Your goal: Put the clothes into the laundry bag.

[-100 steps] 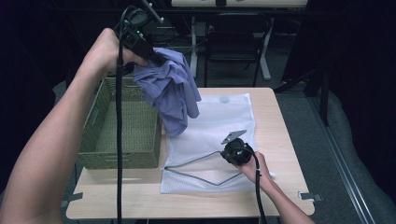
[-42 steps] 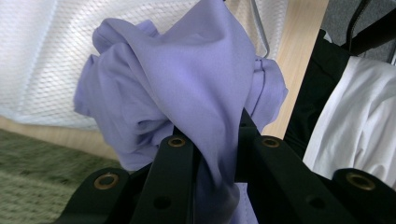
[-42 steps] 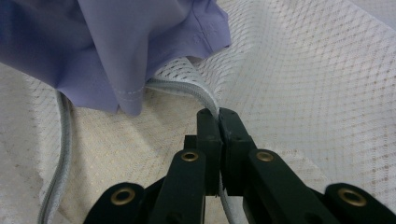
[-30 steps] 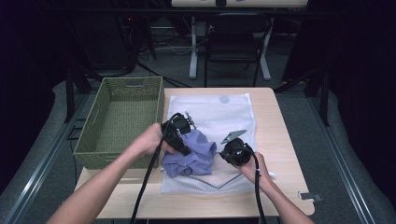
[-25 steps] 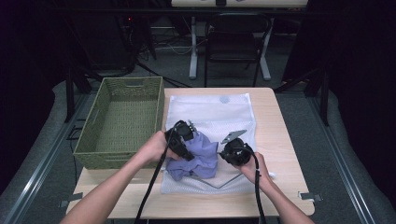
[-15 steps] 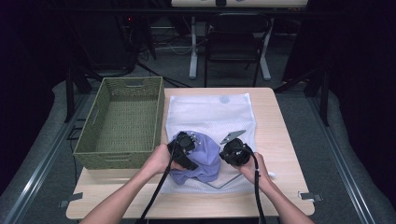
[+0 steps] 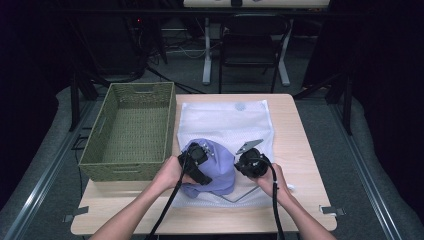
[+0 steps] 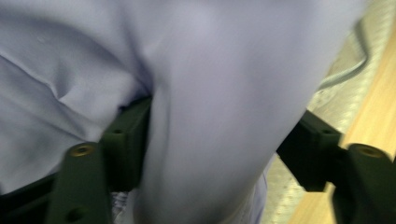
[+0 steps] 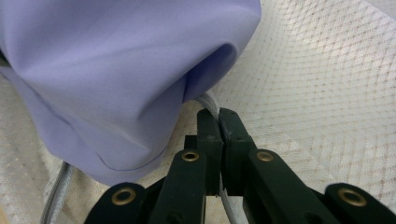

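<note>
A white mesh bag (image 7: 225, 120) lies flat on the wooden table (image 7: 295, 150), its opening toward the front edge. A bunched purple garment (image 7: 222, 167) sits at that opening. My left gripper (image 7: 197, 162) is on the garment's left side, its jaws closed around a thick fold of the cloth (image 8: 210, 93). In the left gripper view the left gripper (image 8: 217, 140) has fabric packed between its jaws. My right gripper (image 9: 219, 123) is shut on the bag's grey corded rim (image 9: 208, 101), right of the garment (image 9: 116, 70), holding the mesh (image 9: 327, 93) up.
A green wicker basket (image 7: 131, 125) stands on the table's left side, close beside the bag. A chair (image 7: 250, 45) and table legs stand on the floor beyond the far edge. Bare wood shows right of the bag.
My left gripper carried the purple garment from above the basket down onto the bag, then moved it toward the front opening. The right gripper stayed on the bag's rim.
</note>
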The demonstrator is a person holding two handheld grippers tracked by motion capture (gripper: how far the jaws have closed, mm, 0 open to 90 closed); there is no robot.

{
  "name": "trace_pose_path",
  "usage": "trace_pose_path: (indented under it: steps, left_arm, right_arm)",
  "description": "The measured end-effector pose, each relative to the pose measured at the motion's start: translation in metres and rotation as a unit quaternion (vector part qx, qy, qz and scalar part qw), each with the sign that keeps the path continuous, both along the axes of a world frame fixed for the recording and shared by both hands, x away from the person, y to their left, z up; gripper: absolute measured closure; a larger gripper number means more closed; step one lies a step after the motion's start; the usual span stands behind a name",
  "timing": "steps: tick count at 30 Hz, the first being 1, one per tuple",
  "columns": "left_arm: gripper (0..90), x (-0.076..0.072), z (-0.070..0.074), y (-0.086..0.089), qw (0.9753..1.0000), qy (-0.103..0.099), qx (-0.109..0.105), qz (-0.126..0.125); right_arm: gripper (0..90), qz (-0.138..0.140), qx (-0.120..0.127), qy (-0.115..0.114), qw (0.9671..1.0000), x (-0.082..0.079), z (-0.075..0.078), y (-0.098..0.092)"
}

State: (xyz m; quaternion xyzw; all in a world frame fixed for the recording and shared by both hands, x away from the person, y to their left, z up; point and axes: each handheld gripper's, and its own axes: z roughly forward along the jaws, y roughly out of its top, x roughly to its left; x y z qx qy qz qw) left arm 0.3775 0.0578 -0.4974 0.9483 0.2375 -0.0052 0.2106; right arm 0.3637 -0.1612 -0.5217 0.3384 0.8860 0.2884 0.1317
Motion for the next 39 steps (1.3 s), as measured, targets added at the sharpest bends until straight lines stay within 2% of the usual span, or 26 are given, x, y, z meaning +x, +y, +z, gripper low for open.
trace_pose_path:
  steps: [4,7,8,12,15,17,19,23,27,31,33,36,38,39]
  left_arm:
    - [23.6,-0.007,0.025,-0.004,0.9992,-0.034,-0.023,-0.003]
    - [24.5,-0.006,0.027,-0.013,0.9986,-0.048,-0.019,-0.011]
    - [28.7,-0.004,0.023,-0.016,0.9987,-0.046,-0.013,-0.015]
    - [60.0,-0.004,-0.001,-0.026,0.9989,-0.031,0.001,-0.036]
    - [78.1,-0.009,-0.011,-0.03,0.9986,-0.021,-0.006,-0.047]
    - [84.1,-0.012,-0.012,-0.032,0.9982,-0.014,-0.014,-0.056]
    - [85.2,-0.015,-0.012,-0.035,0.9977,-0.007,-0.023,-0.063]
    - [85.4,-0.02,-0.014,-0.04,0.9971,-0.004,-0.025,-0.071]
    - [83.4,-0.021,-0.023,-0.047,0.9979,-0.009,-0.022,-0.061]
    - [74.1,-0.018,-0.03,-0.051,0.9982,-0.04,-0.015,-0.042]
    - [69.4,-0.018,-0.029,-0.05,0.9978,-0.056,-0.021,-0.028]
    - [68.5,-0.015,-0.029,-0.049,0.9961,-0.081,-0.035,0.0]
    - [68.5,-0.014,-0.029,-0.049,0.9948,-0.091,-0.044,0.015]
    - [68.5,-0.014,-0.03,-0.05,0.9951,-0.088,-0.043,0.014]
  right_arm:
    - [88.7,0.0,0.002,0.003,1.0,0.0,0.001,0.0]
    - [88.9,-0.001,0.004,0.003,1.0,0.001,0.002,0.0]
    - [89.0,-0.002,0.006,0.004,1.0,0.001,0.002,0.0]
    - [89.1,-0.003,0.008,0.009,0.9999,0.001,0.003,-0.001]
    - [89.3,-0.004,0.012,0.011,0.9999,0.0,0.003,-0.001]
    - [89.3,-0.004,0.017,0.012,0.9998,0.0,0.003,-0.001]
    - [89.3,-0.006,0.026,0.013,0.9995,0.0,0.006,-0.002]
    - [89.3,-0.007,0.048,0.004,0.9988,-0.001,0.014,-0.003]
    - [89.3,-0.004,0.059,0.0,0.9983,-0.005,0.021,-0.001]
    - [89.2,0.001,0.057,0.003,0.9984,-0.007,0.019,0.0]
    - [89.2,0.002,0.058,0.004,0.9983,-0.007,0.017,-0.001]
    - [89.2,0.005,0.059,0.005,0.9982,-0.007,0.017,-0.001]
    - [89.2,0.004,0.063,0.007,0.998,-0.008,0.017,0.0]
    - [89.2,0.003,0.062,0.005,0.9981,-0.007,0.017,0.0]
